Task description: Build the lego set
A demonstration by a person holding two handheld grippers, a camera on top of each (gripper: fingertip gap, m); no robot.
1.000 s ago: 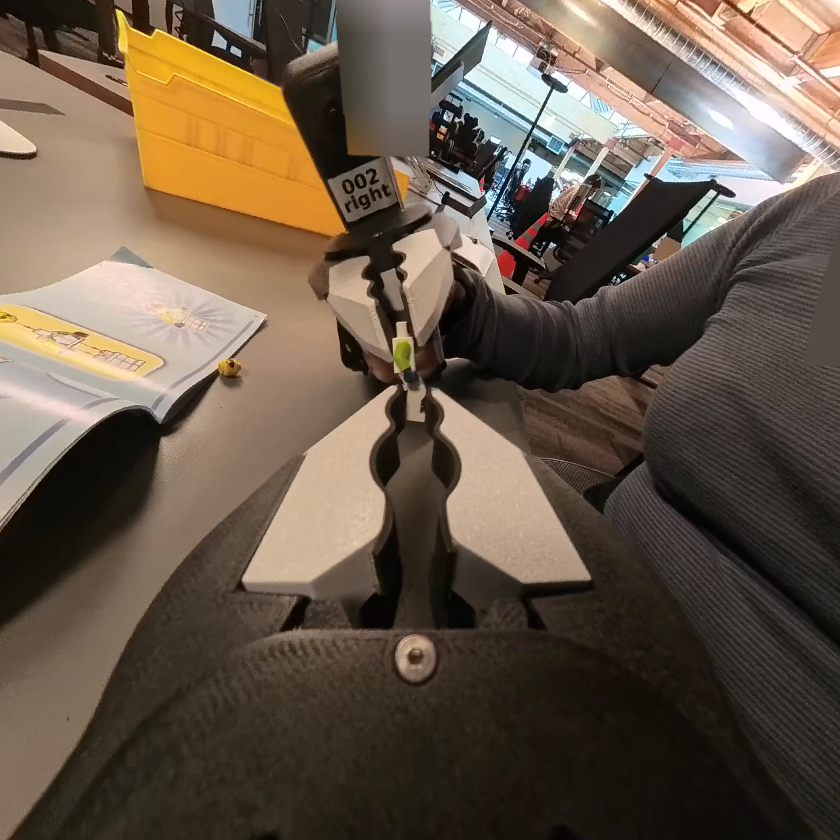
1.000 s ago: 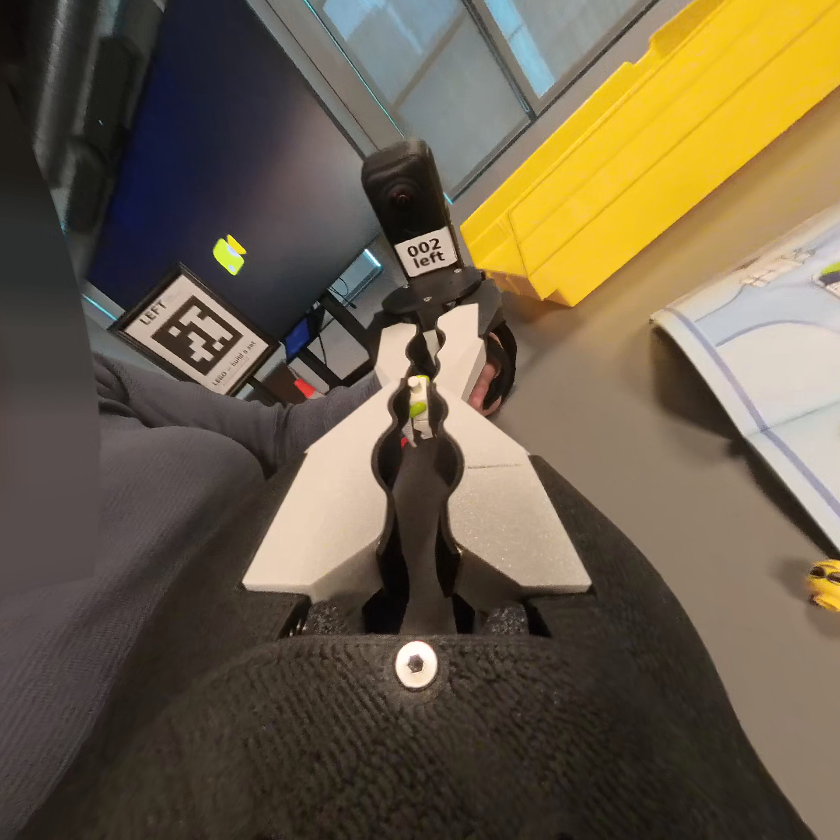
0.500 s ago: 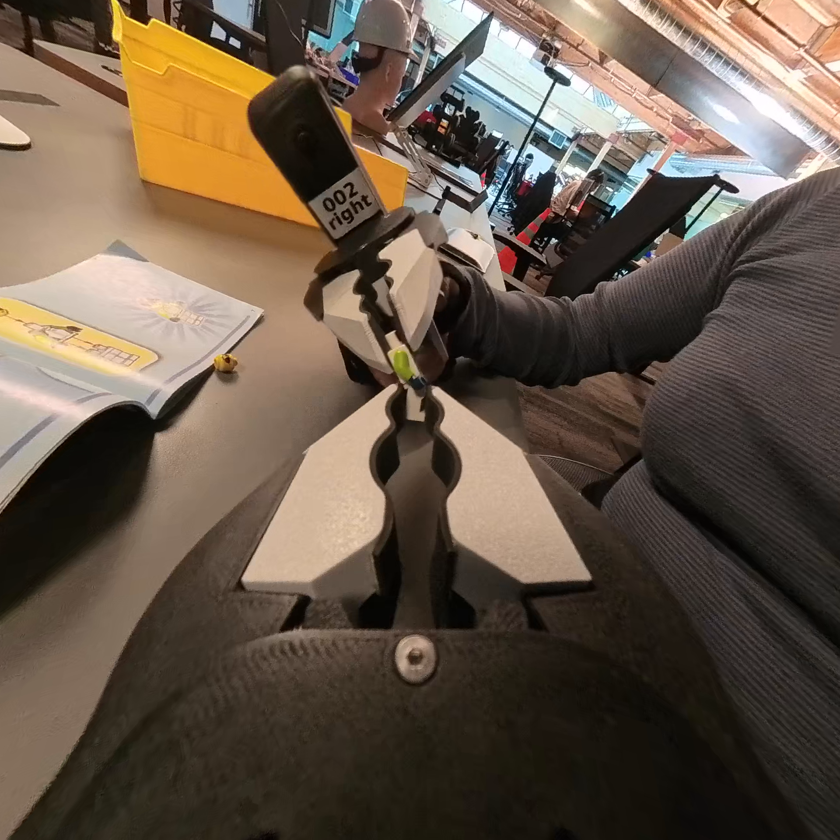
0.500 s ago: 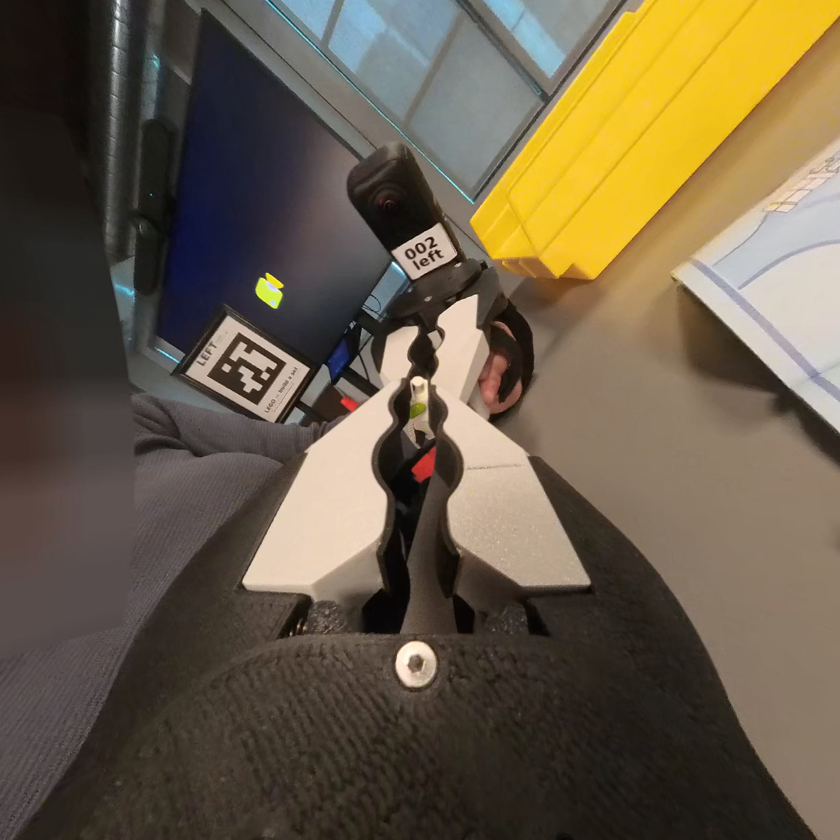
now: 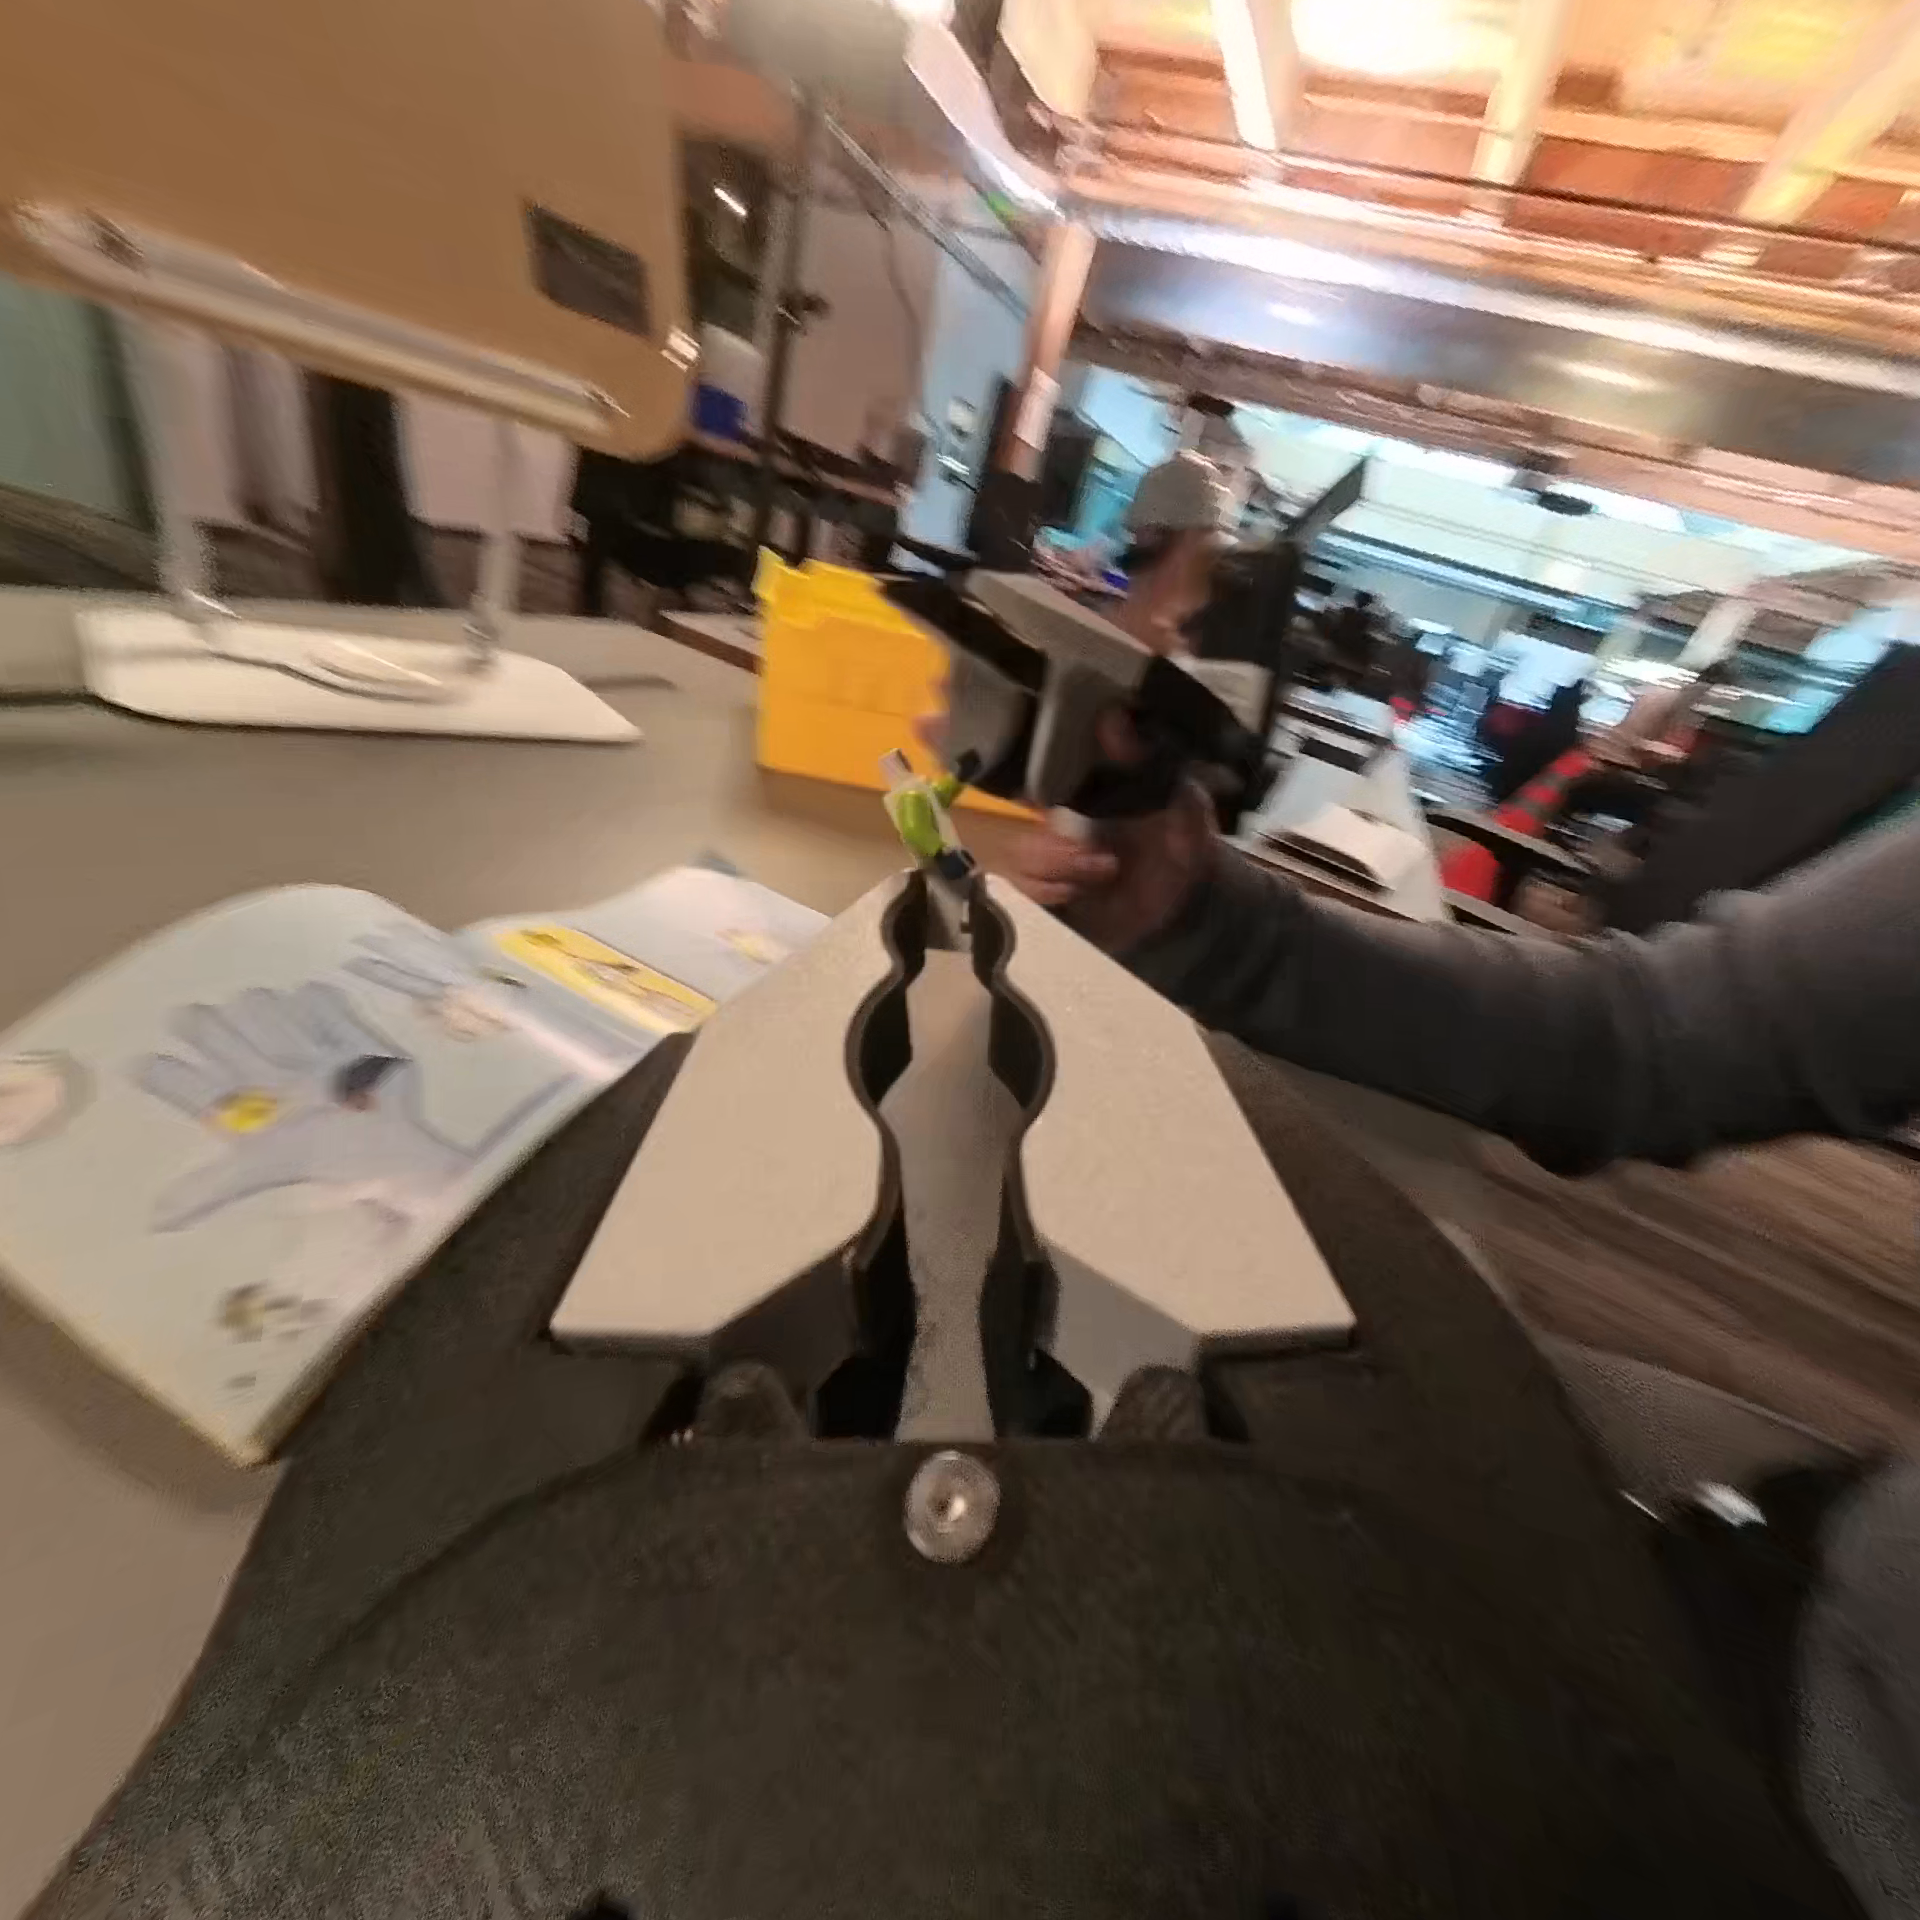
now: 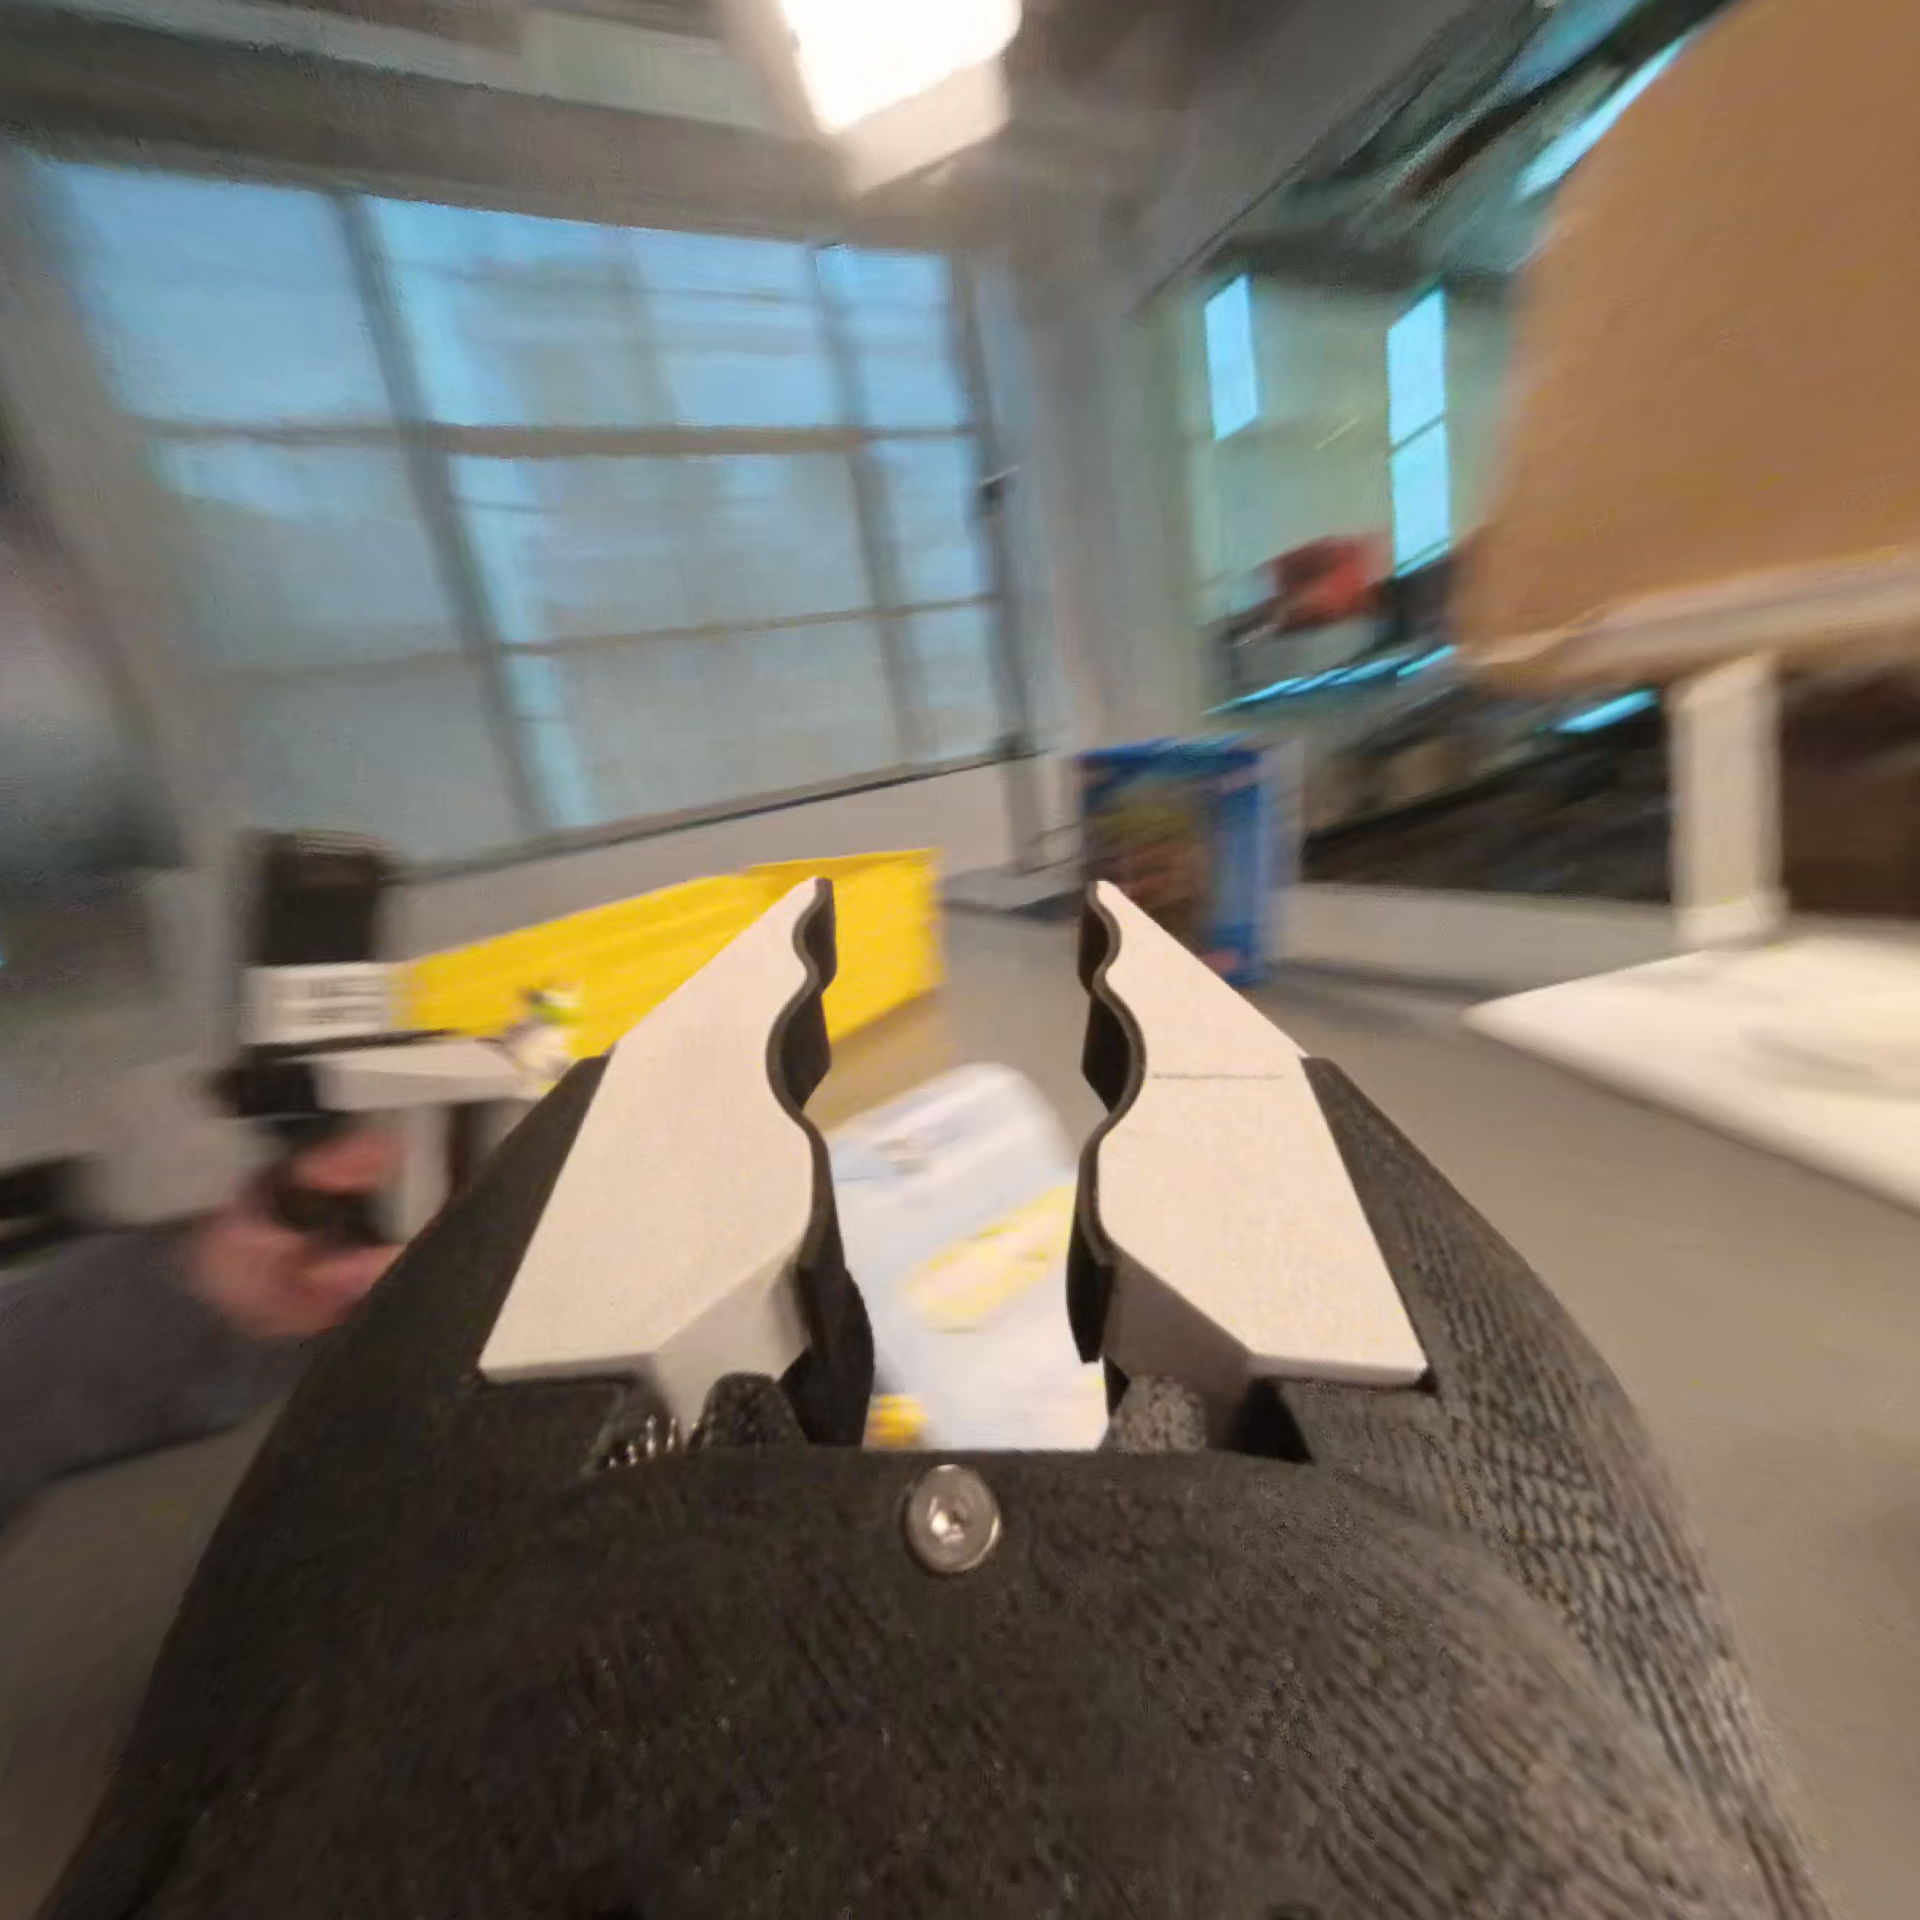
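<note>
My left gripper [image 5: 940, 888] is shut on a small white and lime-green lego assembly [image 5: 920, 821], which sticks up out of its tips above the grey table [image 5: 312, 800]. My right gripper [image 6: 956, 904] is open and empty, with its jaws wide apart. In the left wrist view its grey fingers [image 5: 1070, 665] are just behind and to the right of the assembly, apart from it. In the right wrist view the left gripper with the assembly [image 6: 545, 1013] shows blurred at the left. The open instruction booklet [image 5: 364, 1049] lies on the table; it also shows between the right fingers [image 6: 956, 1195].
A yellow bin [image 5: 842, 696] stands at the back of the table and shows in the right wrist view too [image 6: 675, 966]. A white board [image 5: 343, 675] lies at the far left. A blue box [image 6: 1184, 852] stands behind. A small yellow piece [image 6: 894, 1418] lies near the booklet. The grippers' ends are close to 15 centimetres from one another.
My right gripper let go of the lego assembly, opened wide and swung away to face the table. My left gripper kept the assembly and turned toward the booklet. Both views are motion-blurred.
</note>
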